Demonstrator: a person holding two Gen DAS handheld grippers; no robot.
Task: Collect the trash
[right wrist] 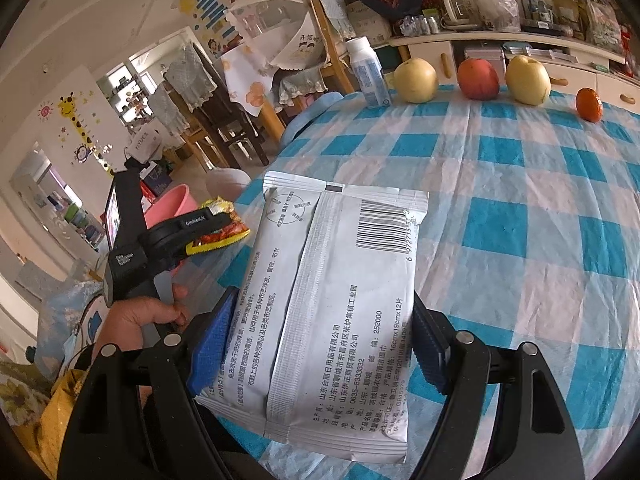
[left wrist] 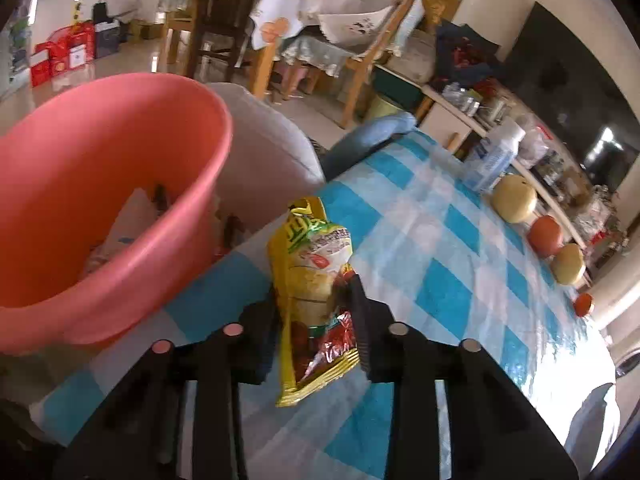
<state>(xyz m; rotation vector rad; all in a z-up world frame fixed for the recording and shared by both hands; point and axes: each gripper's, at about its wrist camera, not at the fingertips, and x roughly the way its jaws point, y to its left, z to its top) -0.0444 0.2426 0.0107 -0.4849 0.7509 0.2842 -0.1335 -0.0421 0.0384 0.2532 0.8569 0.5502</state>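
Observation:
My left gripper [left wrist: 312, 320] is shut on a yellow snack wrapper [left wrist: 310, 264] and holds it above the checked table edge, just right of a pink bin [left wrist: 100, 184] that has some trash inside. In the right wrist view the left gripper [right wrist: 208, 228] and wrapper [right wrist: 222, 222] hang near the bin [right wrist: 172, 204]. My right gripper [right wrist: 320, 344] is shut on a white wipes packet [right wrist: 332, 296], back side up, held above the table.
A blue-and-white checked tablecloth [right wrist: 520, 208] covers the table. At its far edge stand a white bottle [right wrist: 366, 72], two pears [right wrist: 416, 80], a red apple [right wrist: 478, 80] and a small orange [right wrist: 589, 105]. Chairs and a cluttered cabinet lie beyond.

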